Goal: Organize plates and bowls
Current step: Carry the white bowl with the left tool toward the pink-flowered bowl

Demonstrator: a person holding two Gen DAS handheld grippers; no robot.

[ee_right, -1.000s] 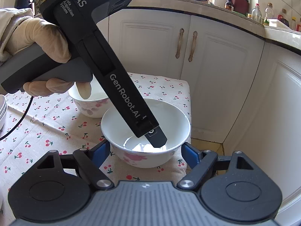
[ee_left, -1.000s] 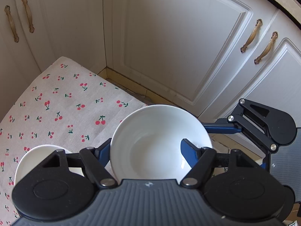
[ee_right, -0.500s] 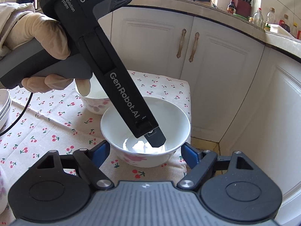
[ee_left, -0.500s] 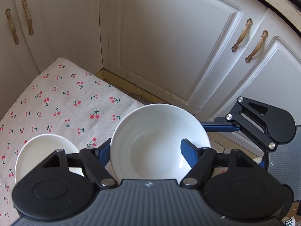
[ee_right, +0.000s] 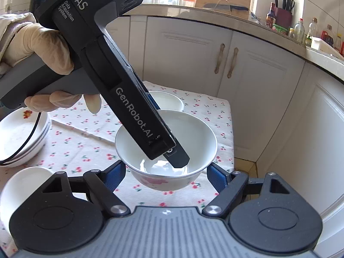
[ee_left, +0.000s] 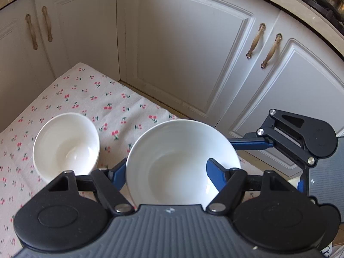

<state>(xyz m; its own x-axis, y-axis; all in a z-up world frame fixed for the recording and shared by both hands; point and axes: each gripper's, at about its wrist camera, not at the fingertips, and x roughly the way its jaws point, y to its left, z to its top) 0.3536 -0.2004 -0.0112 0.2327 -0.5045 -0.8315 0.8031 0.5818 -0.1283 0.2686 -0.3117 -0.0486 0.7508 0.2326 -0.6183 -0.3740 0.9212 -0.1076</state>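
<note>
- Left gripper: in my left wrist view its blue fingers clamp the near wall of the large white bowl, one finger inside, the other outside at the left.
- Large white bowl: in my right wrist view it appears lifted above the cherry-print cloth, near the table's right end; pink flowers mark its outer wall.
- Left gripper body: it slants down into the bowl, held by my gloved left hand.
- Right gripper: fingers spread wide on either side of the bowl, gripping nothing; whether they touch it I cannot tell.
- Smaller white bowl: upright on the cloth, just left of the held bowl.
- Stacked plates: at the left edge of the right wrist view, on the cloth.
- Another white bowl: lower left, partly hidden behind the right gripper's frame.
- White cabinet doors with bronze handles stand behind the table.
</note>
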